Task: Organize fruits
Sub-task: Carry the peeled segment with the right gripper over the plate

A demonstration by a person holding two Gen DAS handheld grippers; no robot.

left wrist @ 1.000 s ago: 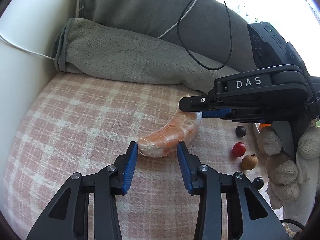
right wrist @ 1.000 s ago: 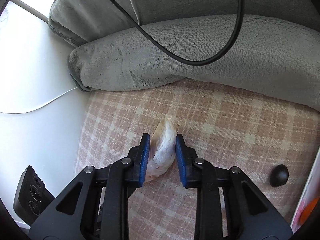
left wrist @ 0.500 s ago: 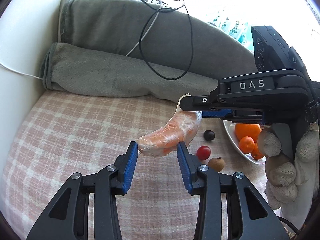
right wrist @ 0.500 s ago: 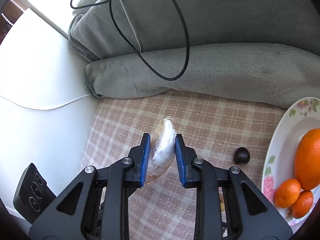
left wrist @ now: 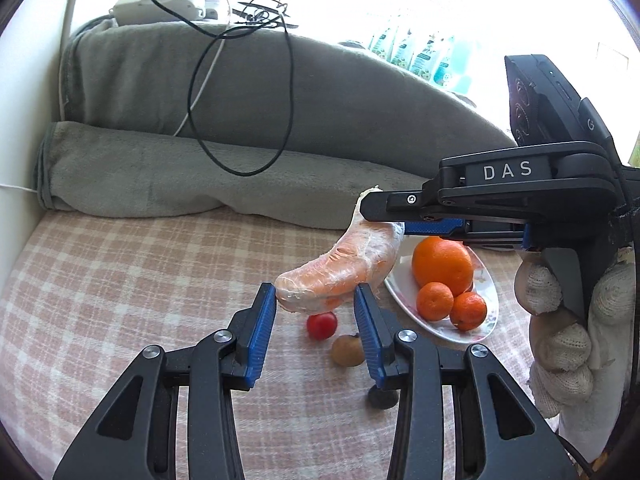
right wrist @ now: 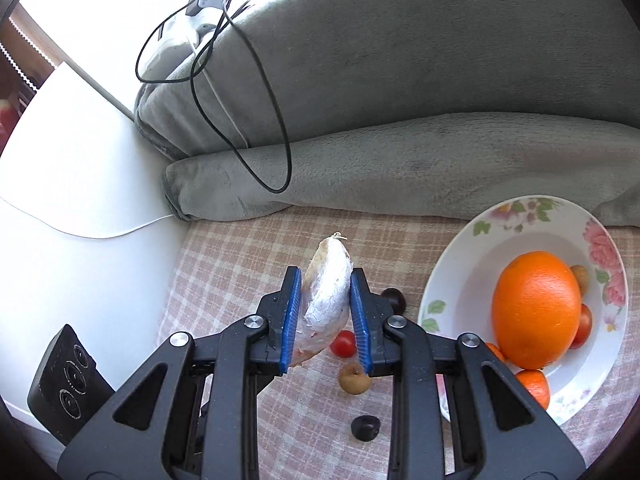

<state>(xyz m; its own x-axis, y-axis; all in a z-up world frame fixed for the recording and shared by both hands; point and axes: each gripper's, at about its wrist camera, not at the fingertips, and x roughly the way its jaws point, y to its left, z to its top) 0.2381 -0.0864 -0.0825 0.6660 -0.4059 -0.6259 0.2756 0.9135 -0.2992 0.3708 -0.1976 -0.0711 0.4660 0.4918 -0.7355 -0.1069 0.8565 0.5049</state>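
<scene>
Both grippers clamped on 1 plastic-wrapped carrot (left wrist: 340,268), held clear above the checked pink blanket (left wrist: 120,300). Left gripper (left wrist: 315,334) pinching the blunt near end between its blue pads (left wrist: 262,332), jaws partly closed around it. Right gripper (right wrist: 326,316) squeezing the far, tapering end, blue pads pressed flat against the wrap on both sides; in the left wrist view, reaching in from the right as a black arm lettered DAS, gripped by a hand in a white knit glove (left wrist: 560,332).

Below the carrot on the blanket: 1 red cherry tomato (left wrist: 322,325), 1 small brownish fruit (left wrist: 347,350) just beside it, and 1 dark round fruit (right wrist: 364,427) nearer the cameras. A second dark fruit (right wrist: 394,298) lying farther back, close to the plate rim, partly hidden by the right finger.

To the right, a white flowered plate (right wrist: 532,216) resting on the blanket, holding 1 large orange (right wrist: 536,314), 2 small mandarins (left wrist: 436,302) at its near edge, plus 1 red fruit (right wrist: 584,322) and 1 tan fruit (right wrist: 580,276) tucked behind the orange.

Behind everything, a folded grey blanket (left wrist: 180,176) over a grey cushion (left wrist: 320,92), with a black cable (left wrist: 240,120) looping down across both. White wall panel (right wrist: 80,200) at the left.
</scene>
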